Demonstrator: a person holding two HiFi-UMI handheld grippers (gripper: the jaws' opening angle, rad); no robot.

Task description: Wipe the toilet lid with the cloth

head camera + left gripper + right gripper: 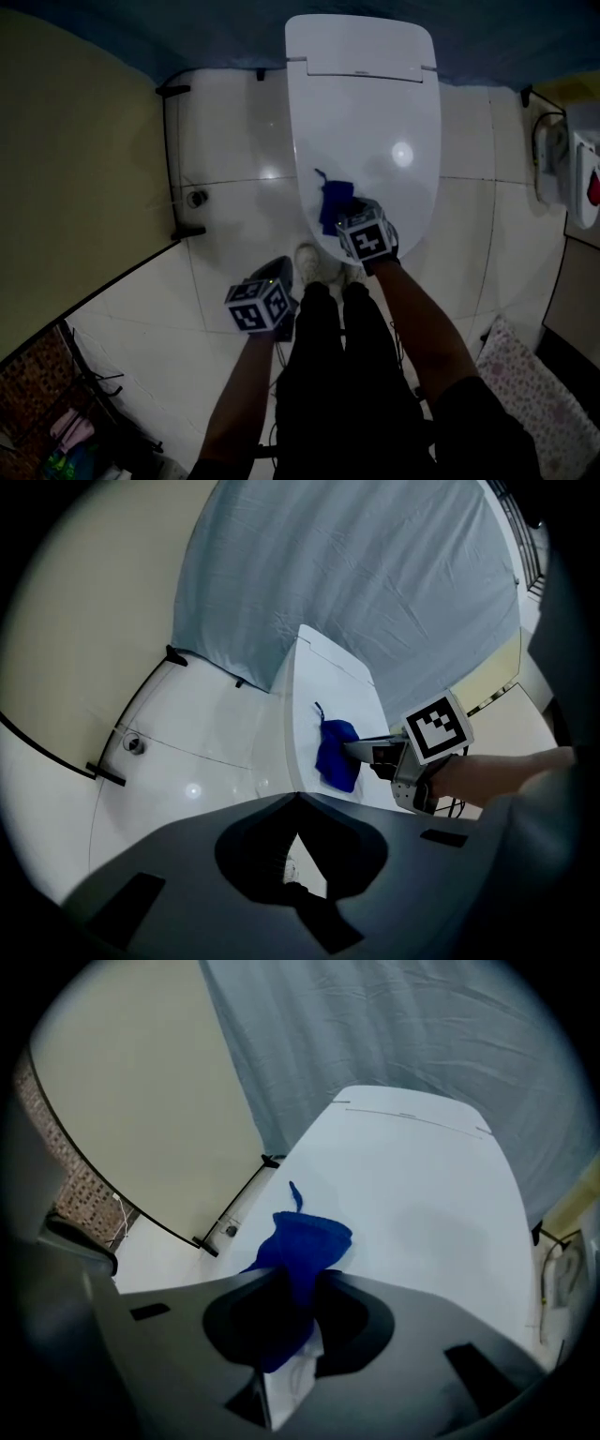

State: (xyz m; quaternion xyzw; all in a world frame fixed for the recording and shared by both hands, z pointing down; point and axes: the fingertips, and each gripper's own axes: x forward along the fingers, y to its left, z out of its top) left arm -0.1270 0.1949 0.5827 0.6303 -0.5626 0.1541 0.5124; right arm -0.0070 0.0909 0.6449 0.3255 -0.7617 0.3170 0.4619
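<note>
With the cloth (333,204) clamped in the right gripper (347,212) at the lower edge of the toilet lid (375,112), most of the wiping seems left, and the left gripper (298,797) is closed on nothing.

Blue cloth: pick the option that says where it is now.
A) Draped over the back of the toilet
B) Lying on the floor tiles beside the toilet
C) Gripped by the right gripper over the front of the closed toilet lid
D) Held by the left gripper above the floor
C: the blue cloth is pinched between the fingers of the right gripper, over the white toilet lid.
</note>
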